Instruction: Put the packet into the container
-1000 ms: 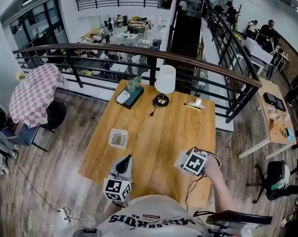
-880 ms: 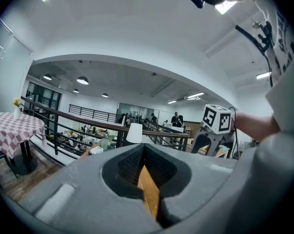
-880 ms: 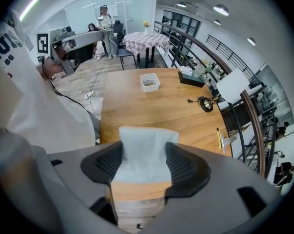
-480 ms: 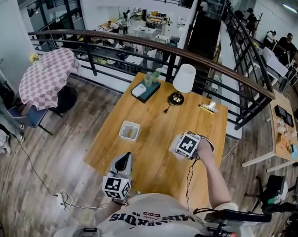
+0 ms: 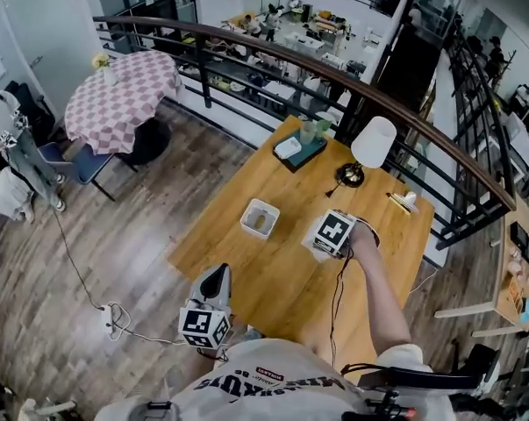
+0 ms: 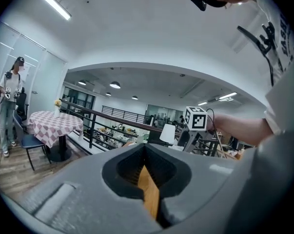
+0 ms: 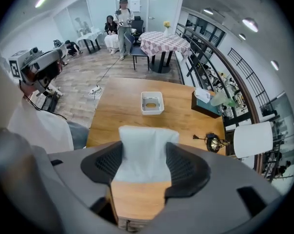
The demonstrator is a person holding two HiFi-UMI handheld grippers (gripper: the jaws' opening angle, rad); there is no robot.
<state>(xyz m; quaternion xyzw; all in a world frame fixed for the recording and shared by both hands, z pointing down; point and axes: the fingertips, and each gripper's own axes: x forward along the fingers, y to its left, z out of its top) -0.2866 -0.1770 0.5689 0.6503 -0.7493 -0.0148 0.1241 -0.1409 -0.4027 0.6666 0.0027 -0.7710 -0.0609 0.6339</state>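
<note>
1 change: right gripper (image 7: 144, 165) with packet (image 7: 147, 143) nearer container (image 7: 152, 112) than earlier.

Packet (image 7: 144, 143) sides hidden behind right gripper (image 7: 144, 167) jaws; yellowish thing (image 5: 260, 222) inside container (image 5: 249, 210) too small to identify.

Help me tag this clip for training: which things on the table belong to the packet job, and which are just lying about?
Belong to the job: white packet, held in the right gripper; white container.
Just lying about: table lamp; dark tray; small items beyond the lamp.
</note>
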